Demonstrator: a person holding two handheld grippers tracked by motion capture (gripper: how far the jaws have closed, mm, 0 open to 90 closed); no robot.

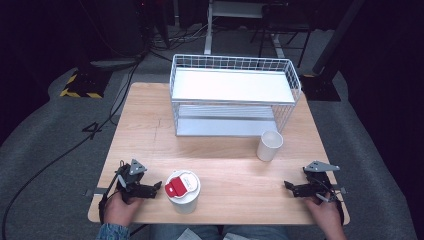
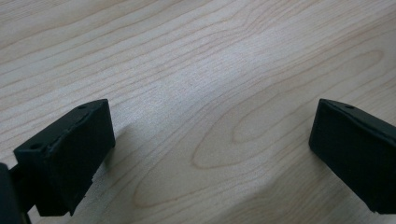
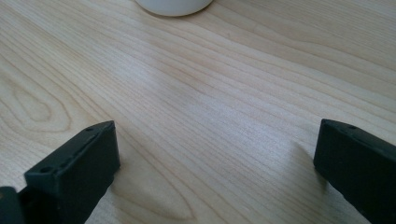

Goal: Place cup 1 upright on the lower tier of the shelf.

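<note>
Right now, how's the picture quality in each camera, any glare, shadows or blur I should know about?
High view: the table is brightly lit, the room behind falls dark, and the rack's top shelf is nearly washed out. Left gripper view: sharp wood grain, with soft shadows beside the left gripper. Right gripper view: a pale sheen across the wood, and the white cup cut off at the top edge.

At the far side of your wooden table (image 1: 145,120) stands a white two-tier wire rack (image 1: 235,85), its open front facing you. Beyond it you see grey floor (image 1: 45,125), loose cables (image 1: 182,36) and a yellow-and-black striped base (image 1: 80,86).
</note>
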